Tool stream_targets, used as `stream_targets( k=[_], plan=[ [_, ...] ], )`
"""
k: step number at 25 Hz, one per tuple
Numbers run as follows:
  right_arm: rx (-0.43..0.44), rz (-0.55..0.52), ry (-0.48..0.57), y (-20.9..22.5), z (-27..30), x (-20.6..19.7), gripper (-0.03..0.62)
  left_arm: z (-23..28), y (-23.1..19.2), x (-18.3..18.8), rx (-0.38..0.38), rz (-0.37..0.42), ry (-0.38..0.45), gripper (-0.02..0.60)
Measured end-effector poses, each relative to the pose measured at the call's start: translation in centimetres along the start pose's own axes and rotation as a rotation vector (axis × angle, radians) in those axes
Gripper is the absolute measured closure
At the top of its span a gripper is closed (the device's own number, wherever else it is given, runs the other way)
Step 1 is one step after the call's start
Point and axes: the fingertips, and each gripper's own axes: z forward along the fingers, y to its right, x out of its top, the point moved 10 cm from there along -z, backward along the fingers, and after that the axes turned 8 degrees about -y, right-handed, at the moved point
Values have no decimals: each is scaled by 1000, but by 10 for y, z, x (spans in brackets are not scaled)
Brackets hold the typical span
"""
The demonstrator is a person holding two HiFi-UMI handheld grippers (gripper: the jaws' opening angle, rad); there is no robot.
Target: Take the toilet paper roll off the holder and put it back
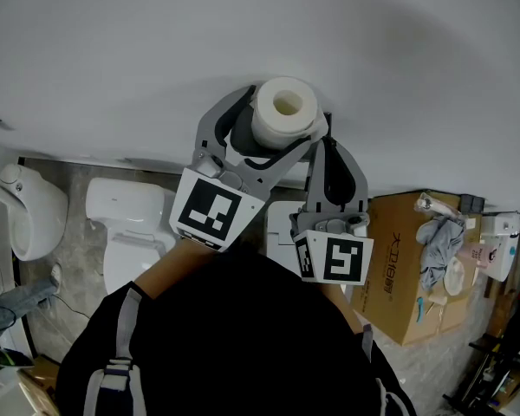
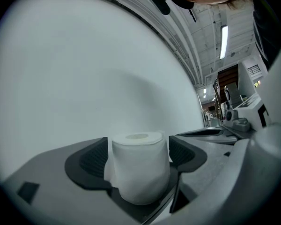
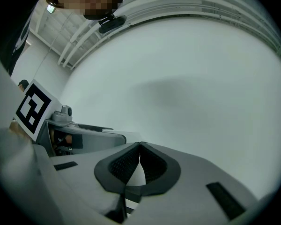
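Note:
A white toilet paper roll [image 1: 284, 109] stands on end close to the white wall, its hollow core facing up. My left gripper [image 1: 280, 133] reaches around it, one jaw on each side. In the left gripper view the roll [image 2: 139, 170] sits between the two dark pads [image 2: 94, 161] with a thin gap on each side, so the jaws stand open around it. What the roll rests on is hidden behind it. My right gripper [image 1: 327, 141] hangs just right of the roll, below it in the picture. Its pads [image 3: 126, 163] meet at the tips with nothing between them.
The plain white wall [image 1: 243, 33] fills the upper part of the head view. Far below are a white toilet [image 1: 130, 224], a white fixture [image 1: 30, 215] at the left, and a cardboard box [image 1: 407, 276] with rags on it at the right.

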Motion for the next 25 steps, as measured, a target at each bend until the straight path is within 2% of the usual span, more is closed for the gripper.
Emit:
stream_targets(
  k=[9,15,25],
  plan=[
    [0,-6,12,1,1,2,571,9,-2,7,-31,77,-8,179],
    [0,-4,3,3,5,-1,571,19,-6,5,-49,59,-43,179],
    [-20,-4,-1,7,3,-2,571,23,-4,5,-53,60,-39,184]
  ],
)
